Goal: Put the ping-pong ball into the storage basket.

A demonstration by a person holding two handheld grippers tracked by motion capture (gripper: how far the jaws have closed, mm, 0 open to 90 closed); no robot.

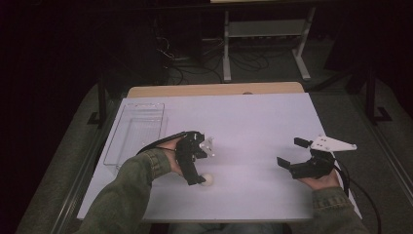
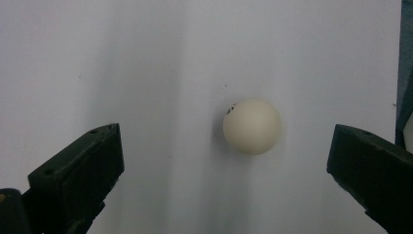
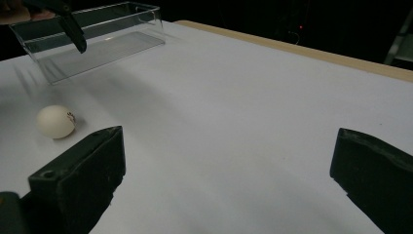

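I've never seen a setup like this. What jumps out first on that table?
A small white ball lies on the white table, near the front edge, right under the left tongs, whose black jaws stand wide open on either side of it. A clear plastic box waits at the table's far left. The right tongs hover open at the right side, holding nothing.
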